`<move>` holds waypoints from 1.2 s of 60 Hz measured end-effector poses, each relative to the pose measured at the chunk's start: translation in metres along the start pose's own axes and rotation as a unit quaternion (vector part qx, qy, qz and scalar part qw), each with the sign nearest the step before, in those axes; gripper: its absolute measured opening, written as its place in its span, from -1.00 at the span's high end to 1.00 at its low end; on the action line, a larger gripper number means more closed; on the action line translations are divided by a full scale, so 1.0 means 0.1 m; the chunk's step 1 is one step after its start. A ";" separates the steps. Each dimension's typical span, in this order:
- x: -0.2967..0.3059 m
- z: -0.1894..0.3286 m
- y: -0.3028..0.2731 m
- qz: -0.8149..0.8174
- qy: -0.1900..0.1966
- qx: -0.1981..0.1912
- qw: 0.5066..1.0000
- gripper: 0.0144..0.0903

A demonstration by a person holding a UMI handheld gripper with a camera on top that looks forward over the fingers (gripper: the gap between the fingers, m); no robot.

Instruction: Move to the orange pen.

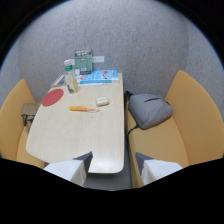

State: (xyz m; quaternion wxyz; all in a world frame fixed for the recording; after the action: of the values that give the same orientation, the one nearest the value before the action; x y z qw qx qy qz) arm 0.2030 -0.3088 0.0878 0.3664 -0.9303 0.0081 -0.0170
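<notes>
Open claw [113,167] short of table edge [107,168]

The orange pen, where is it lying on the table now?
In the gripper view, the slim orange pen lies on the pale wooden table, well beyond the open claw, between the flat red disc and the small white case.

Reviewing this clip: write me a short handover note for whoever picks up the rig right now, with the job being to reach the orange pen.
Tongs: open, holding nothing, hovering off the near end of the table.
Orange pen: lies flat mid-table, well beyond the fingers, between the red disc and a small white case.
Done: the tongs point roughly toward the table.
Left: the whole approach; move forward and slightly left until the pen sits just ahead of the fingers.
</notes>
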 end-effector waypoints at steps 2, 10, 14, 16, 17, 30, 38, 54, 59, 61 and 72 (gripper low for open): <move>0.00 -0.03 -0.01 0.000 0.000 -0.002 1.000 -0.92; -0.01 -0.01 0.02 -0.002 -0.004 -0.001 1.000 -0.93; -0.04 0.00 0.02 -0.004 -0.007 0.000 1.000 -0.92; -0.08 -0.03 0.01 -0.006 -0.008 -0.002 1.000 -0.92; -0.08 0.00 0.02 -0.007 -0.010 0.000 1.000 -0.92; -0.44 0.12 0.00 -0.022 -0.029 -0.008 0.999 -0.91; -0.71 0.32 -0.08 -0.025 -0.033 -0.012 0.999 -0.92; -1.11 0.86 -0.40 -0.012 -0.010 -0.023 1.000 -0.91; -1.18 1.05 -0.51 -0.011 -0.004 -0.030 0.999 -0.92; -1.21 1.13 -0.55 -0.009 0.000 -0.030 1.000 -0.92; -1.25 1.54 -0.71 -0.005 0.023 -0.038 0.999 -0.91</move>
State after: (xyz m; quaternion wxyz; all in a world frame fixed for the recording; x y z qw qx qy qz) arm 0.0841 -0.1483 0.0200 0.3308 -0.9428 0.0127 -0.0397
